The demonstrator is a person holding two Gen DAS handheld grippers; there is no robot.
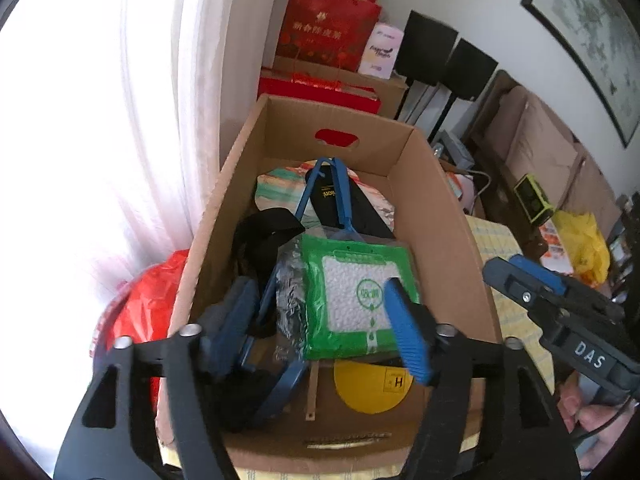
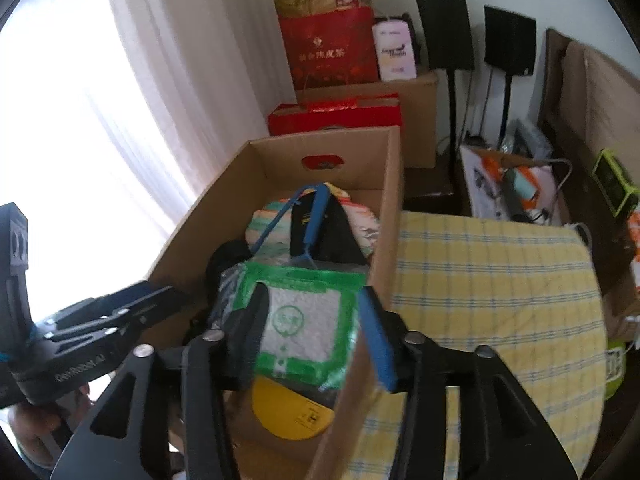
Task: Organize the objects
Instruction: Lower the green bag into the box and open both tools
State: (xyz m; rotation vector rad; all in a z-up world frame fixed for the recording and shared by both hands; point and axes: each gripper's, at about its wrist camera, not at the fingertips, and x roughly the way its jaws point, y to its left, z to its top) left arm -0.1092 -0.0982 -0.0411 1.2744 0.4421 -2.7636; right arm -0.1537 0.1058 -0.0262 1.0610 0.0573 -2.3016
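Note:
An open cardboard box point(image 1: 440, 208) stands on a table with a yellow checked cloth point(image 2: 480, 280). On top of the things in it lies a green-and-white packet point(image 1: 352, 296) in clear plastic wrap. Under and behind the packet are a blue hanger point(image 1: 340, 196), a black pouch point(image 1: 332, 200), a patterned round item point(image 1: 276, 188) and a yellow disc point(image 1: 368, 388). My left gripper point(image 1: 320, 328) hangs open over the packet, and its blue pads do not press on it. My right gripper point(image 2: 312, 336) is open too, above the packet's near edge by the box's right wall. Each gripper shows at the edge of the other's view.
A red plastic bag point(image 1: 148, 312) lies left of the box by the white curtain point(image 1: 160, 120). Behind the box are red gift boxes and bags point(image 2: 332, 52), a brown carton point(image 2: 420, 100) and two black speakers on stands point(image 2: 448, 36). A yellow bag point(image 1: 584, 244) and clutter sit at the right.

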